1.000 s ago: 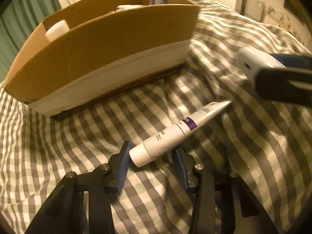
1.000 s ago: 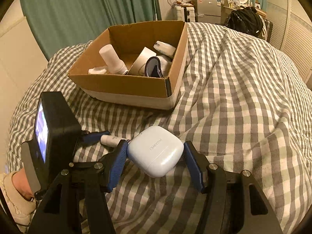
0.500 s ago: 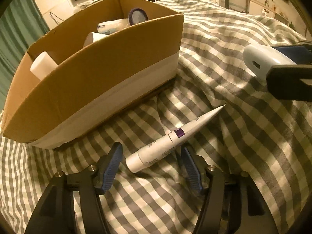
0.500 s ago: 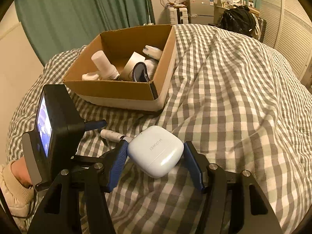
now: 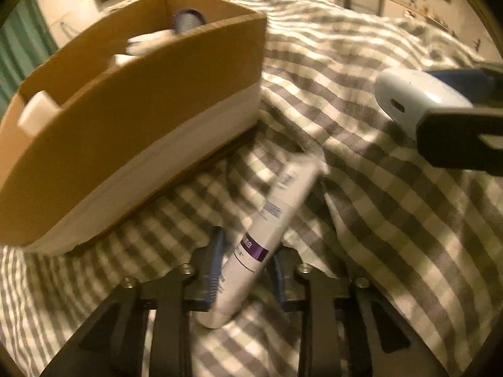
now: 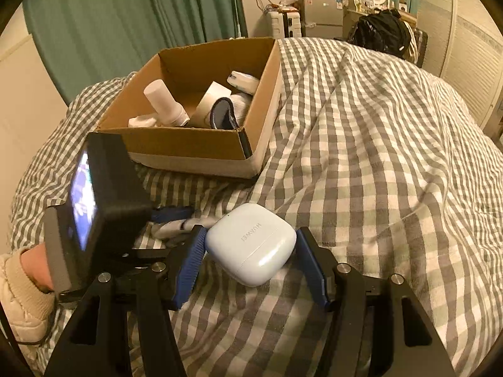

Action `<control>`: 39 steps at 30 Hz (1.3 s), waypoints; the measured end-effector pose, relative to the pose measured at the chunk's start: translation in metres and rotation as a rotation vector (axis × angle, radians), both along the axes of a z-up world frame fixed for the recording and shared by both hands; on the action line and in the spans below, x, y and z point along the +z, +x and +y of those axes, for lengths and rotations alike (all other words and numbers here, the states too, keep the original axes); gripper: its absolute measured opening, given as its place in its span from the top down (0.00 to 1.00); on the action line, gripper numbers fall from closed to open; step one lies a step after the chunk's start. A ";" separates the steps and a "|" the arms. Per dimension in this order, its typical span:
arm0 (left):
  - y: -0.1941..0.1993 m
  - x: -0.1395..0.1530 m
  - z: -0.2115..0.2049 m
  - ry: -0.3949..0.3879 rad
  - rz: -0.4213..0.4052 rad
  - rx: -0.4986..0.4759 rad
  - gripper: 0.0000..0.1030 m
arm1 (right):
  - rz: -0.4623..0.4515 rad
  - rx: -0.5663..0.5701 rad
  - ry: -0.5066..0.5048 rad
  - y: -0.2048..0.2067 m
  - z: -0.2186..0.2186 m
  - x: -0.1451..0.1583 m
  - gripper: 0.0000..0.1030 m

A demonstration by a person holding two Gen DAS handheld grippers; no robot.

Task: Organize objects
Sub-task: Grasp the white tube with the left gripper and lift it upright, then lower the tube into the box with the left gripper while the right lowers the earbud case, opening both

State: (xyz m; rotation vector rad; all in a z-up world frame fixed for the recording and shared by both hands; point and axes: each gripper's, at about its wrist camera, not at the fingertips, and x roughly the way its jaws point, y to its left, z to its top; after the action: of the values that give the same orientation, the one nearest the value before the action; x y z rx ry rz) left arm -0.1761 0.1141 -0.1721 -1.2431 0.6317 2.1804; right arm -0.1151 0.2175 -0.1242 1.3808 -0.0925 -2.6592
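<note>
My left gripper (image 5: 246, 270) is shut on a white tube with a purple band (image 5: 267, 229), whose flat end points up and to the right above the checked bedspread. My right gripper (image 6: 250, 256) is shut on a white earbud case (image 6: 251, 248); the case also shows at the right of the left wrist view (image 5: 411, 103). An open cardboard box (image 6: 188, 144) stands on the bed ahead, holding a white bottle (image 6: 163, 100), a dark blue item (image 6: 223, 114) and several other things. In the left wrist view the box (image 5: 125, 132) is at the upper left, close by.
The grey and white checked bedspread (image 6: 377, 157) is rumpled in folds. The left gripper's body with a lit screen (image 6: 100, 201) sits left of my right gripper. Green curtains (image 6: 125, 15), a black bag (image 6: 383, 31) and furniture stand beyond the bed.
My left gripper has closed on the tube and the tube has swung more upright between the fingers. The right gripper still holds the case, and the box looks slightly nearer.
</note>
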 end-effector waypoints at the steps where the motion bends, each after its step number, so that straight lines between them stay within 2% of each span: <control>1: 0.001 0.006 -0.003 0.007 0.004 0.024 0.81 | 0.007 0.000 0.009 0.001 -0.001 0.001 0.43; 7: 0.007 0.055 -0.031 0.052 0.066 0.157 0.83 | 0.078 0.010 0.066 0.019 -0.015 0.023 0.43; 8: 0.025 0.059 -0.029 0.062 0.076 0.178 0.83 | 0.094 0.014 0.066 0.023 -0.018 0.029 0.43; 12: 0.048 0.091 -0.039 0.115 0.114 0.260 0.83 | 0.152 0.035 0.066 0.041 -0.027 0.054 0.43; 16: 0.056 0.128 -0.070 0.148 0.174 0.293 0.83 | 0.209 0.057 0.059 0.056 -0.036 0.079 0.43; 18: 0.066 0.135 -0.071 0.163 0.204 0.301 0.83 | 0.232 0.068 0.055 0.061 -0.040 0.089 0.43; 22: 0.074 0.170 -0.075 0.192 0.265 0.310 0.83 | 0.282 0.093 0.037 0.063 -0.046 0.115 0.43; 25: 0.072 0.193 -0.078 0.213 0.302 0.311 0.83 | 0.315 0.120 0.013 0.054 -0.051 0.135 0.43; 30: 0.049 0.216 -0.078 0.244 0.332 0.318 0.83 | 0.342 0.158 -0.043 0.024 -0.057 0.159 0.43; 34: 0.022 0.223 -0.076 0.258 0.341 0.320 0.83 | 0.348 0.166 -0.057 -0.011 -0.059 0.167 0.43; 39: -0.022 0.216 -0.071 0.259 0.326 0.319 0.83 | 0.334 0.153 -0.053 -0.061 -0.054 0.164 0.43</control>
State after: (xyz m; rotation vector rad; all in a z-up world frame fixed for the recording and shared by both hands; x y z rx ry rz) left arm -0.1980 0.0433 0.0436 -0.9097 0.2697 2.6615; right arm -0.1757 0.1633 0.0394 0.8738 -0.0191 -2.6921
